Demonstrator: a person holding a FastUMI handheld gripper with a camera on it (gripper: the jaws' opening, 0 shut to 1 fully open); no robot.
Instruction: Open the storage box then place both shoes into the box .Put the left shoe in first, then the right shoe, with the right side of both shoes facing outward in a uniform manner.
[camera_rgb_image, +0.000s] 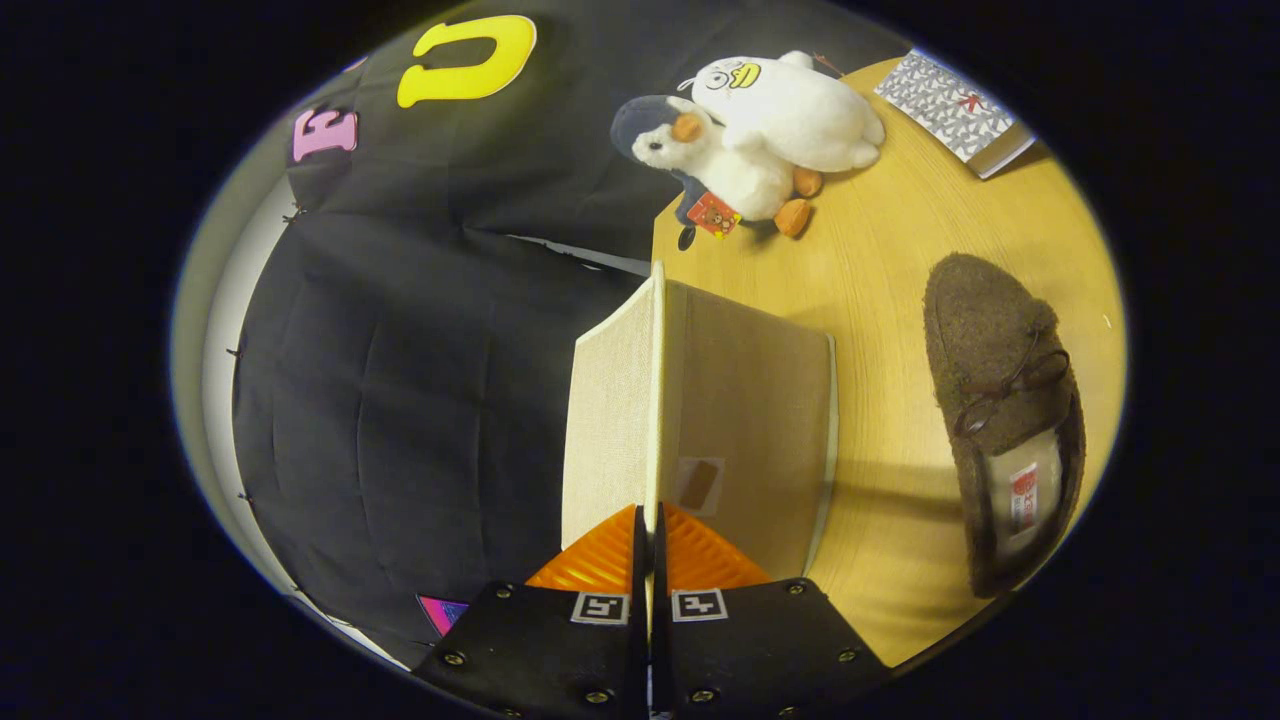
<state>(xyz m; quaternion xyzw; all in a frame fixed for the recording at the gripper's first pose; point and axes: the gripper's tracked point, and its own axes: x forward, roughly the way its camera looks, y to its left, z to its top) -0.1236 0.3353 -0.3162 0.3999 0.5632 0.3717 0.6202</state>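
My gripper (648, 520) is shut on the thin edge of the storage box's beige lid (610, 420), one finger on each side of it. The lid stands raised on edge, running away from the fingers, its fabric outer face on the left and its plain inner face (745, 420) on the right. A brown fuzzy moccasin shoe (1005, 420) with a lace bow lies on the wooden table (880, 290) to the right of the lid, its opening toward me and a label showing inside. The box body is hidden behind the lid.
Two plush toys (770, 135), a white duck on a white-and-navy penguin, lie at the table's far edge beyond the lid. A patterned box (955, 110) sits at the far right corner. Black cloth hangs to the left of the table.
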